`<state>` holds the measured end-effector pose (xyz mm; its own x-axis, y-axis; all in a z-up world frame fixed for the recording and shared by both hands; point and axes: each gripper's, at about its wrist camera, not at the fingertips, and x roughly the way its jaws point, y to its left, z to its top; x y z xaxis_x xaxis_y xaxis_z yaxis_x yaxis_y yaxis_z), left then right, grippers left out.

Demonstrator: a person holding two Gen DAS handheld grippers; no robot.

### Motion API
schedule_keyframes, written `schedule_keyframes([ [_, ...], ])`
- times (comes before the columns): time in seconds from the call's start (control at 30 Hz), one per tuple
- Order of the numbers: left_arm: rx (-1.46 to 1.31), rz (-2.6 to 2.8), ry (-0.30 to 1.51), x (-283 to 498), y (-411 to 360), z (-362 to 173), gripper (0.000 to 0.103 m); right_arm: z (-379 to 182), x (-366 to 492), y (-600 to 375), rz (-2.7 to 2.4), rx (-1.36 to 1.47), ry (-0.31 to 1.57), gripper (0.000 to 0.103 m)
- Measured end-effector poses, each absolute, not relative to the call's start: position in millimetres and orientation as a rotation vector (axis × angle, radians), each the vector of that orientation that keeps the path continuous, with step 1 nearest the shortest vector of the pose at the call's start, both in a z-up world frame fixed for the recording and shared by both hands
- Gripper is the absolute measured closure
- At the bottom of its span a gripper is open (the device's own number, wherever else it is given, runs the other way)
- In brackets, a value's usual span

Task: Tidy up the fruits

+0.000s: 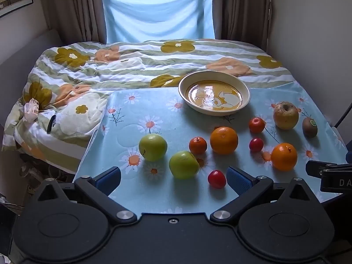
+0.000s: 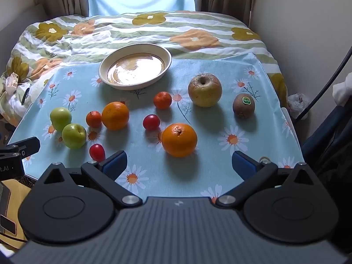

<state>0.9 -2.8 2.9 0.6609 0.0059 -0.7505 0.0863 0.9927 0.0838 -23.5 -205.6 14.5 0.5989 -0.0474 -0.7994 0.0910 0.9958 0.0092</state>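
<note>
We count ten fruits loose on the daisy cloth (image 2: 264, 118): two green apples (image 1: 153, 147), two oranges (image 2: 179, 139), two mandarins (image 2: 162, 100), two red plums (image 2: 151, 122), one yellowish apple (image 2: 204, 90), one kiwi (image 2: 243, 105). The single bowl (image 2: 103, 70) sits behind them. Our left gripper (image 1: 173, 179) and right gripper (image 2: 179, 164) both hover spread apart, gripping nothing.

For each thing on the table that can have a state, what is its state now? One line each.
Bowl: upright, empty, no fruit inside.
Left tongs: open, holding nothing, above the cloth.
Right tongs: open, holding nothing.
Yellow apple: on the cloth, stem end up, skin blemished.
Kiwi: on the cloth, sticker on.
Near orange: on the cloth, not gripped.
Two green apples: on the cloth, side by side.
</note>
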Motion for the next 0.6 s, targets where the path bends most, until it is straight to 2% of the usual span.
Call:
schedule_keyframes([
  [0.6, 0.106, -0.047, 0.827, -3.2, 1.3, 7.1, 0.000, 14.2, -24.4, -204.0, -0.079, 0.050, 0.922, 0.000],
])
